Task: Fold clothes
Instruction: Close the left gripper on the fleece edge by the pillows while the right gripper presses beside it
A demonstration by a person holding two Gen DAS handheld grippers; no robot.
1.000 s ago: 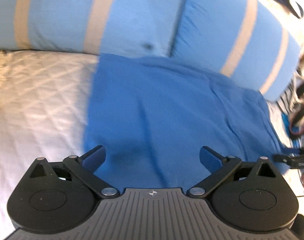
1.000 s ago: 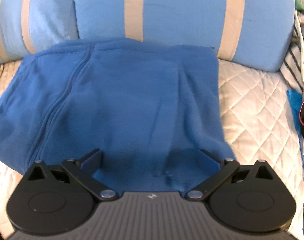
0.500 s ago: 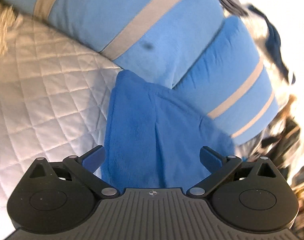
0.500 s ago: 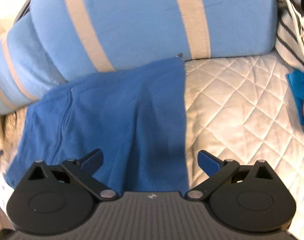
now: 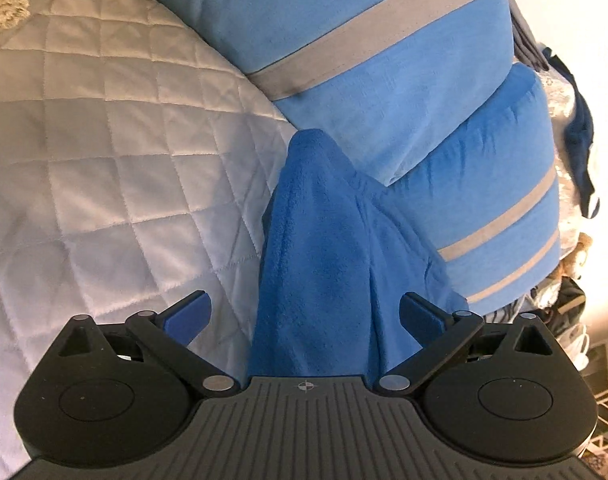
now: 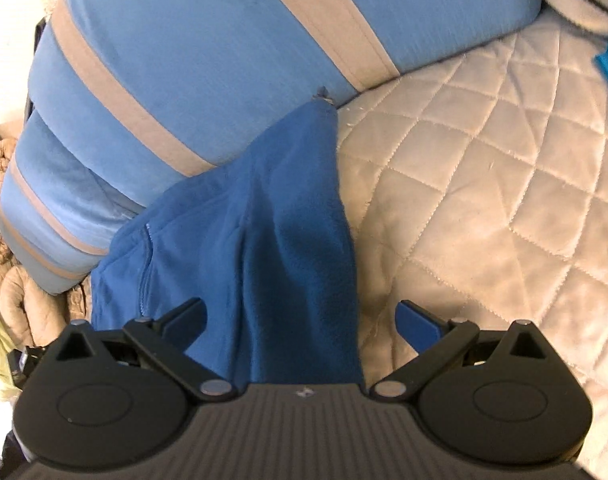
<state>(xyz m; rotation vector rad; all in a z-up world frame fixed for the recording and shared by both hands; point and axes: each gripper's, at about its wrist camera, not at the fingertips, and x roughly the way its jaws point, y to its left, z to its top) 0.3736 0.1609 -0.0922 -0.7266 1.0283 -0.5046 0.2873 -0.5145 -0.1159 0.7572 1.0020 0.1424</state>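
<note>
1. Your left gripper point(image 5: 304, 316) has its fingers spread wide, with the blue fleece jacket point(image 5: 324, 248) running between them, ungripped.
2. Your right gripper point(image 6: 300, 316) is likewise spread apart over the jacket point(image 6: 272, 240).
3. The jacket lies on the quilted bed cover point(image 5: 104, 160), its far end against the 2 striped blue pillows point(image 5: 384, 60).

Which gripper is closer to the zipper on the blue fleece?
Right. The zipper runs just beside the right gripper; the left gripper straddles the fleece, but its view shows no zipper.
</note>
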